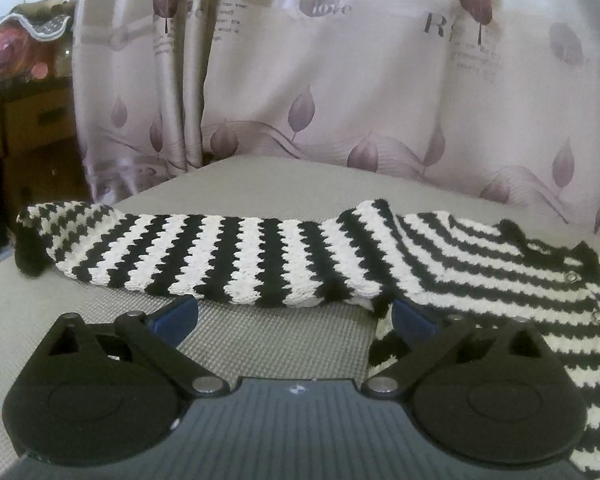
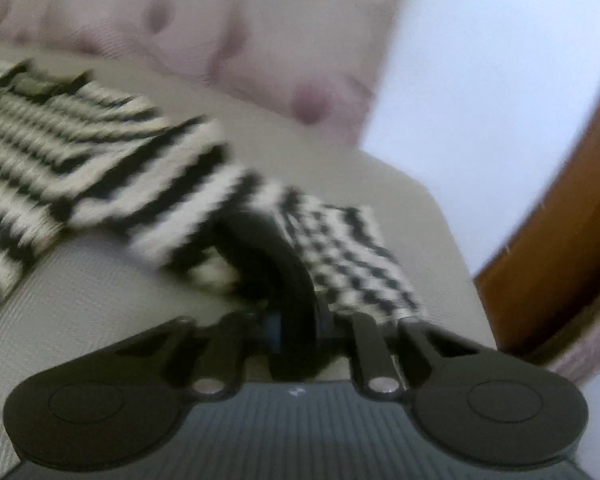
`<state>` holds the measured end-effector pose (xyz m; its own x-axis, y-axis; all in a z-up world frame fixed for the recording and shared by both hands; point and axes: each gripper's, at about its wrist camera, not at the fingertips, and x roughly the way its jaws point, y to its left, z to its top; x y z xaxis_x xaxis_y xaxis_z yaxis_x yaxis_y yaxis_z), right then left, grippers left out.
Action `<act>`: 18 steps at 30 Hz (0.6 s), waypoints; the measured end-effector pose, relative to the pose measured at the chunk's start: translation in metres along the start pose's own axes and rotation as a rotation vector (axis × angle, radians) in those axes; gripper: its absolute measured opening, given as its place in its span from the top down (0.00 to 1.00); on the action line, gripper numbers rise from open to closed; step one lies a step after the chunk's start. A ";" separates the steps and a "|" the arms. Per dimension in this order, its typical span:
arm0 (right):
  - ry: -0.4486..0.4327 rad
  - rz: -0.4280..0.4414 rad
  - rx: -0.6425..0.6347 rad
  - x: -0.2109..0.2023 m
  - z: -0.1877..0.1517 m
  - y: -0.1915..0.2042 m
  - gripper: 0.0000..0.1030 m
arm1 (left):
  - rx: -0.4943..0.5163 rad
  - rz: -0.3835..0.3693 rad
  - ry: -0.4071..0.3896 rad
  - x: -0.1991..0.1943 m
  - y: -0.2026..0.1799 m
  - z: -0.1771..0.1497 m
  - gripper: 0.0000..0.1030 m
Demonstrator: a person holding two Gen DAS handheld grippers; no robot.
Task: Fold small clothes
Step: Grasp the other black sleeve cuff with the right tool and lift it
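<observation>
1. The striped knit sweater [image 1: 480,264] lies flat on the grey surface [image 1: 260,336]. Its body is to the right in the left wrist view, and one sleeve [image 1: 204,256] is stretched out to the left, with the black cuff [image 1: 30,258] near the surface's left edge.
2. Your right claw [image 2: 296,320] is closed on the dark cuff end of the other sleeve [image 2: 204,196], which runs out toward the right. The picture is blurred, so you cannot read how deep the bite is.
3. Your left claw [image 1: 294,314] stands wide open and grips nothing. Its blue pads sit just near of the first sleeve's lower edge, one close to the armpit, and neither presses on cloth.
4. The step in hand looks like the sleeve fold: the right sleeve is taken, the left one not yet.
5. Next, you likely need to carry the gripped cuff across onto the body, keeping it low so the knit does not drag the whole garment.
6. Mind the edges. In the right wrist view the surface's rounded far corner [image 2: 428,192] is close to the held sleeve.
7. The curtain [image 1: 340,80] hangs just behind the far edge. The bare grey strip nearest you is the freest room to move.
</observation>
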<state>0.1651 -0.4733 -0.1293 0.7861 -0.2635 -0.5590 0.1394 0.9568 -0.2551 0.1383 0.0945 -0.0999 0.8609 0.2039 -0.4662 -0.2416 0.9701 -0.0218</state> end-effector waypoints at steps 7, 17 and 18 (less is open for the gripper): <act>-0.143 0.001 0.726 -0.034 -0.022 -0.159 0.86 | -0.027 0.024 0.046 0.008 0.006 0.000 0.01; -0.056 0.022 1.183 -0.007 -0.113 -0.246 0.86 | 0.041 0.057 0.059 0.010 -0.005 -0.001 0.00; -0.044 0.012 1.188 -0.003 -0.117 -0.248 0.86 | 0.046 0.059 0.061 0.010 -0.006 -0.001 0.00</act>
<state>0.0574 -0.7241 -0.1565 0.8081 -0.2717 -0.5226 0.5845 0.4793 0.6547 0.1483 0.0910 -0.1052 0.8163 0.2542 -0.5187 -0.2696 0.9618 0.0472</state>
